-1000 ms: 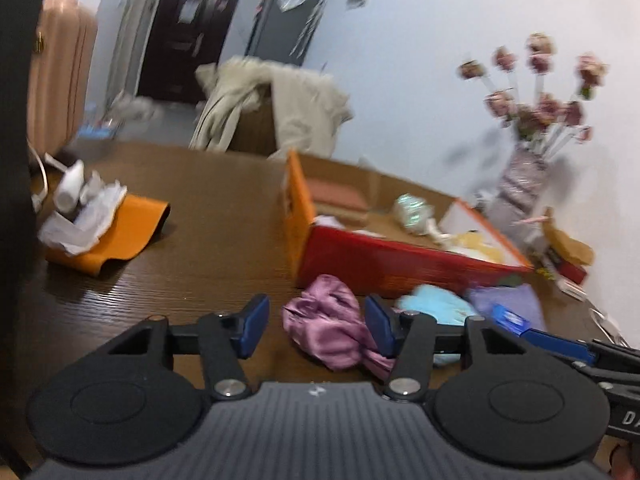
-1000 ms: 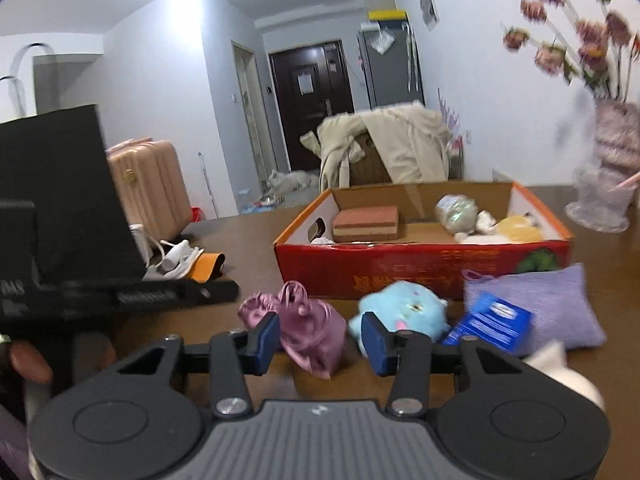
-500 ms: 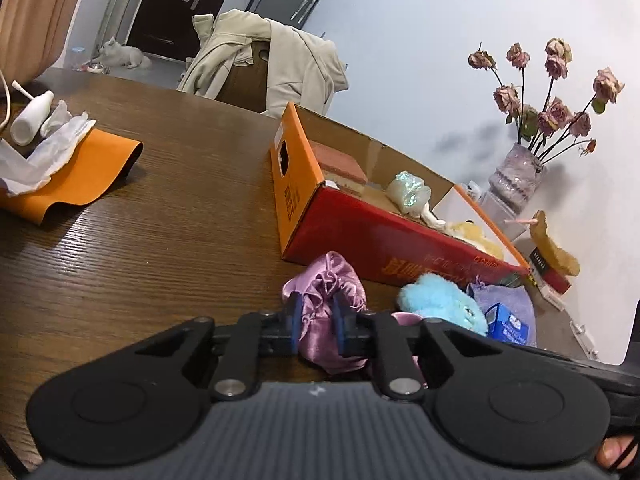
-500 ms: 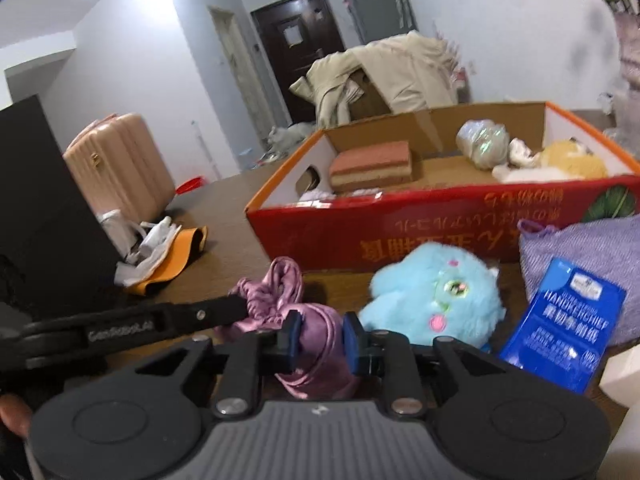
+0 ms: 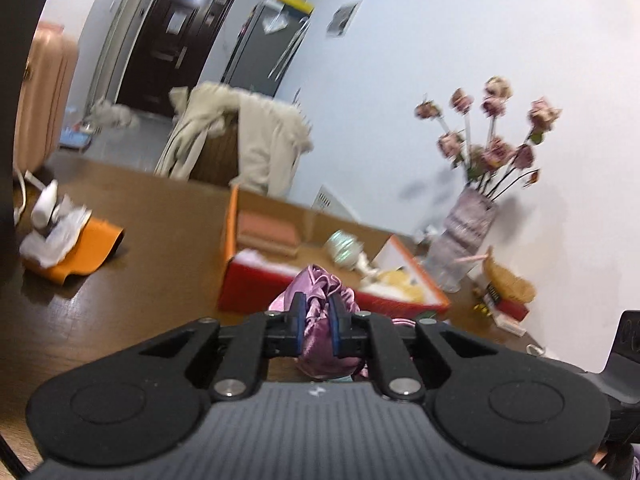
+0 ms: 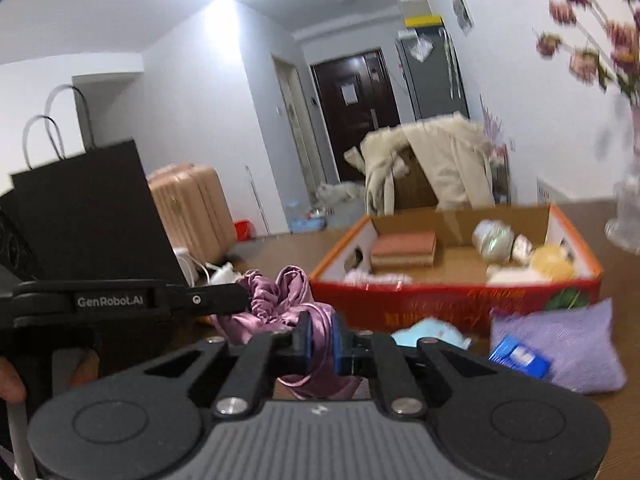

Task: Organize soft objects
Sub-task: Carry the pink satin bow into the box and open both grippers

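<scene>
A pink satin cloth (image 5: 320, 296) is held by both grippers and lifted above the wooden table (image 5: 140, 240). My left gripper (image 5: 316, 328) is shut on one part of it. My right gripper (image 6: 320, 338) is shut on another part of the cloth (image 6: 280, 292), and the left gripper (image 6: 216, 300) reaches in from the left there. The red and orange cardboard box (image 6: 452, 304) stands just behind, holding a pink block (image 6: 404, 246), a shiny ball (image 6: 492, 236) and a yellow soft toy (image 6: 554, 262).
A light blue plush (image 6: 432, 332), a purple pillow (image 6: 576, 340) and a blue packet (image 6: 520, 356) lie before the box. A flower vase (image 5: 468, 232) stands at the right. An orange pouch with tissues (image 5: 72, 248) lies left. A black paper bag (image 6: 80, 216) stands at the left.
Both grippers closed on the pink cloth and have lifted it off the table, towards the box.
</scene>
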`<act>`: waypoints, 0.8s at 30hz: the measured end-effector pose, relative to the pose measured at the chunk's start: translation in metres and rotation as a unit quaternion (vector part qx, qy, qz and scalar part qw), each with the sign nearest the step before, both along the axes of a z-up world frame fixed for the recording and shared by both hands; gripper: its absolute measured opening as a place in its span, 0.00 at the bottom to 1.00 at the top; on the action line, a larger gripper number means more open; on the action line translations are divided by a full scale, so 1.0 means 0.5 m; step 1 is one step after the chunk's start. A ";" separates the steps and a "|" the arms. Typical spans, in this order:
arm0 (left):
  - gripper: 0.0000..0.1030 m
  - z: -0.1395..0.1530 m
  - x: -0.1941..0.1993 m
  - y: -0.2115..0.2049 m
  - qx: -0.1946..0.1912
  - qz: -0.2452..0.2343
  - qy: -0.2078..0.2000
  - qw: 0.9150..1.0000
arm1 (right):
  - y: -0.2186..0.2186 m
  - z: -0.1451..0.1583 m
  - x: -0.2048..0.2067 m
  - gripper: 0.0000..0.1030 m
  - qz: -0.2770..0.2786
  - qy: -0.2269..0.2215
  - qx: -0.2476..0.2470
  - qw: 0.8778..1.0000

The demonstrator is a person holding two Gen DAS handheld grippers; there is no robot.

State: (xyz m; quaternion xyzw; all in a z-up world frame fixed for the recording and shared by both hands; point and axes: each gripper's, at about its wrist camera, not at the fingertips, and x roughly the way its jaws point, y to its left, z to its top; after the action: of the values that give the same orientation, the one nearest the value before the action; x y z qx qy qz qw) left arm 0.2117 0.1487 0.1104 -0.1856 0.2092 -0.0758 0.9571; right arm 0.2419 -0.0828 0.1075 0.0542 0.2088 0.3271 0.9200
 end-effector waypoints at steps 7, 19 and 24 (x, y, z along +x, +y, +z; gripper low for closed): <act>0.12 0.098 0.073 -0.041 0.026 -0.020 -0.031 0.999 | -0.042 0.098 0.078 0.09 0.013 -0.038 -0.006 0.999; 0.12 0.059 0.461 -0.026 0.055 -0.005 0.035 0.998 | 0.023 0.124 0.524 0.08 0.035 0.059 -0.067 0.995; 0.15 -0.052 0.519 0.001 0.096 0.018 0.103 0.990 | 0.114 0.002 0.620 0.08 0.053 0.132 -0.118 0.983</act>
State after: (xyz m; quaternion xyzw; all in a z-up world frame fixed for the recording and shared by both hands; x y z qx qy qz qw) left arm 0.4713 0.1490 0.0842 -0.1031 0.3098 -0.0182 0.9450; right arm 0.5521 -0.0259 0.1084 -0.0233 0.3686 0.3379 0.8657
